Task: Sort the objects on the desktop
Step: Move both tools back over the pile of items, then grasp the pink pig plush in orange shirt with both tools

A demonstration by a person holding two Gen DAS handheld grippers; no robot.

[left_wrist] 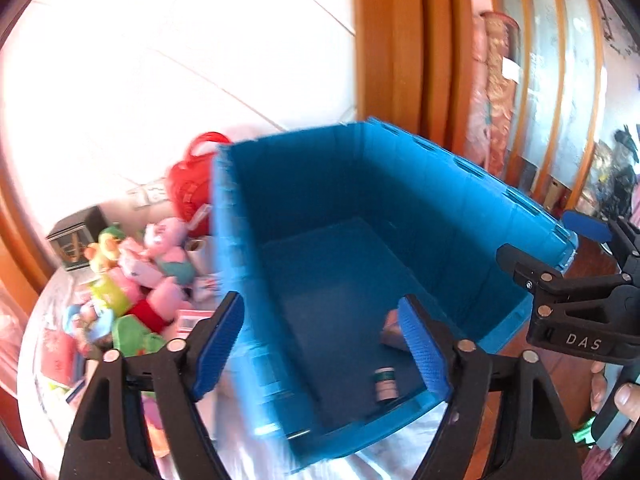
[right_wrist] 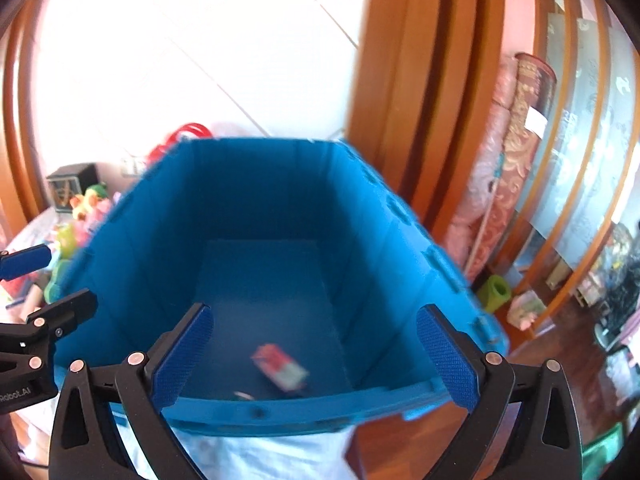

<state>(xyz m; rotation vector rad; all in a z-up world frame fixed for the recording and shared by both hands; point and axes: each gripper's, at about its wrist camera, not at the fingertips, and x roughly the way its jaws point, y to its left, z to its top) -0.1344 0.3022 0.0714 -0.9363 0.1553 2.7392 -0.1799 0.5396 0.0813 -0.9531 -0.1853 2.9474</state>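
A large blue plastic bin [left_wrist: 440,200] [right_wrist: 256,184] stands open on a white-covered table. On its floor lie a small green-and-white jar [left_wrist: 385,383] and a pinkish box [left_wrist: 390,330] partly hidden by my finger. The right wrist view shows a blurred red-and-white packet [right_wrist: 280,366] there. My left gripper [left_wrist: 320,320] [right_wrist: 56,280] hovers open over the bin's near left corner, holding nothing. My right gripper [right_wrist: 314,316] [left_wrist: 552,240] is open wide above the bin's near rim, also without a load.
Left of the bin lies a pile of plush toys and small boxes [left_wrist: 140,280], with a red bag [left_wrist: 192,188] and a dark box [left_wrist: 74,240] behind. A wooden door frame [right_wrist: 420,80], rolled fabrics [right_wrist: 516,160] and a green roll [right_wrist: 494,292] stand at right. A person's fingers [left_wrist: 624,396] hold the right gripper.
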